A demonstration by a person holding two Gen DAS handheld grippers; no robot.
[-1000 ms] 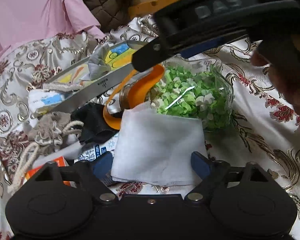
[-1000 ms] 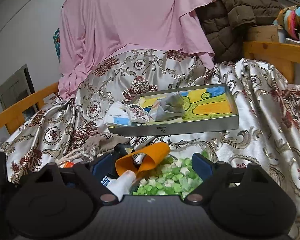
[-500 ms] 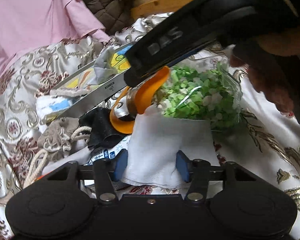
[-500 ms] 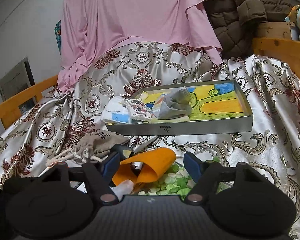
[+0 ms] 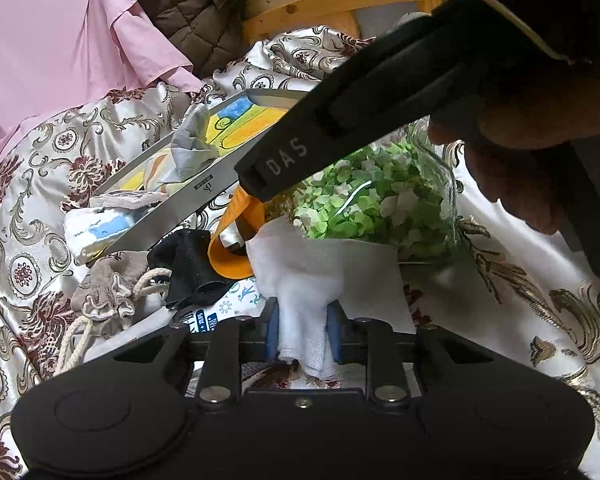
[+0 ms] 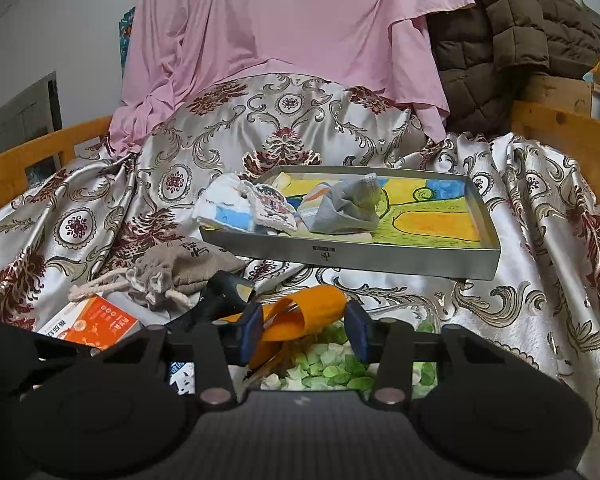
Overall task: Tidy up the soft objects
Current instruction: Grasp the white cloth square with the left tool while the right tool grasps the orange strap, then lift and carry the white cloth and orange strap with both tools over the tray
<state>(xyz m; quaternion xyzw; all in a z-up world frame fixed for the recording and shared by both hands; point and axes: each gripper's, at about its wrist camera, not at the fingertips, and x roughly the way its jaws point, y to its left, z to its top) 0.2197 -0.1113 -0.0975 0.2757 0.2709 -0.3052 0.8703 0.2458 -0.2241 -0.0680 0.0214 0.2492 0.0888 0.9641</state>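
The left hand-held gripper (image 5: 302, 338) has just closed onto the white gauze cloth (image 5: 324, 276). The right hand-held gripper (image 6: 302, 336) has been closing around the orange strap (image 6: 300, 314), its pads seemingly not yet pressing. Next, I judge: lift both into the tray (image 6: 380, 258).

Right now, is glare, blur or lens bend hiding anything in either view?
Left wrist view: sharp; a glare streak on the jar, and the right gripper's dark body hides much of the tray. Right wrist view: evenly lit and sharp; fisheye bends the edges, and the jar is mostly hidden behind the gripper body.

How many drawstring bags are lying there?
2. A beige drawstring bag lies on the patterned cloth left of the tray; a small printed one sits at the tray's left end. Others may be hidden.
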